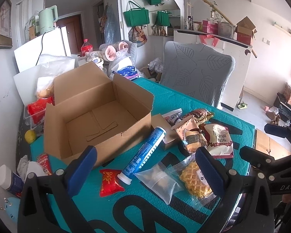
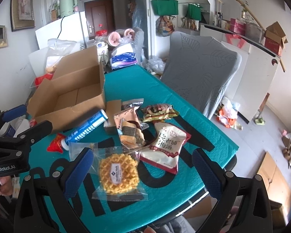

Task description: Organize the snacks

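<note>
An open, empty cardboard box (image 1: 99, 116) stands on the teal mat (image 1: 145, 203); it also shows in the right wrist view (image 2: 67, 101). Snacks lie to its right: a blue tube (image 1: 143, 155), a red packet (image 1: 109, 182), a clear pouch (image 1: 161, 180), a yellow waffle pack (image 2: 119, 174), a white-red pouch (image 2: 164, 145), a peach sandwich pack (image 2: 129, 127) and a dark noodle pack (image 2: 159, 112). My left gripper (image 1: 145, 167) is open above the tube and clear pouch. My right gripper (image 2: 143, 170) is open around the waffle pack, empty.
A small tan box (image 1: 165, 134) lies beside the tube. A grey chair (image 1: 197, 71) stands behind the table. Bags, a red container (image 1: 38, 108) and a lemon (image 1: 30, 136) crowd the box's left. The table edge (image 2: 213, 180) drops off at right.
</note>
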`<move>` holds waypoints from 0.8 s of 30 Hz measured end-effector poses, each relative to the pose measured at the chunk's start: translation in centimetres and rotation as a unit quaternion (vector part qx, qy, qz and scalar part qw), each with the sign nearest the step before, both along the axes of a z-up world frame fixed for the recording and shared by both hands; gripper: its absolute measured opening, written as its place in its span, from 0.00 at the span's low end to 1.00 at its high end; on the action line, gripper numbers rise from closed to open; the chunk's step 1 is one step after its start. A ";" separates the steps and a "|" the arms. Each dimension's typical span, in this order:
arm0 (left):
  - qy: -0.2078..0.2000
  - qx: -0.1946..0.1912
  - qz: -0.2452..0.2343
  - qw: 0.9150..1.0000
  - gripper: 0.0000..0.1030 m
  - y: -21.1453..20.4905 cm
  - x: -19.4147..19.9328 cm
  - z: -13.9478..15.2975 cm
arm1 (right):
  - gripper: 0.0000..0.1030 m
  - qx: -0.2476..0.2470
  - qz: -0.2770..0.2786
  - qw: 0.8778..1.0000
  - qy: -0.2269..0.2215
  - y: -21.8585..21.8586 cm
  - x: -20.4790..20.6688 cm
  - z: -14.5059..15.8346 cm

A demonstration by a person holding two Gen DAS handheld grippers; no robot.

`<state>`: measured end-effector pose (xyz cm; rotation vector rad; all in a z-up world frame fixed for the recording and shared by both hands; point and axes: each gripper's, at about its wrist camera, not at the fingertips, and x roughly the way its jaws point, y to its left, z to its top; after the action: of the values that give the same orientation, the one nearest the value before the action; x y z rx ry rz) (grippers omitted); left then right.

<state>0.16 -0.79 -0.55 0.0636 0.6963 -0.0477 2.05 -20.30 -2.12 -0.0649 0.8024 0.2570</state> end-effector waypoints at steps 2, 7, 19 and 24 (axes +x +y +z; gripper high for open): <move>0.000 0.002 0.001 1.000 1.00 0.0 0.0 0.0 | 1.00 0.000 0.001 1.000 0.001 0.0 0.1 -0.1; 0.002 -0.005 0.000 1.000 1.00 0.1 0.0 0.1 | 1.00 0.001 0.004 1.000 0.001 0.0 0.0 -0.2; 0.002 -0.005 0.002 1.000 1.00 0.2 -0.1 0.1 | 1.00 0.007 0.008 1.000 0.002 0.1 -0.2 -0.1; 0.003 -0.009 0.002 1.000 1.00 0.2 -0.1 0.2 | 1.00 0.006 0.008 1.000 -0.001 0.1 -0.4 0.1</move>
<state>0.01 -0.59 -0.37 0.0457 0.7020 -0.0507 1.61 -20.17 -2.06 -0.0613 0.7984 0.2769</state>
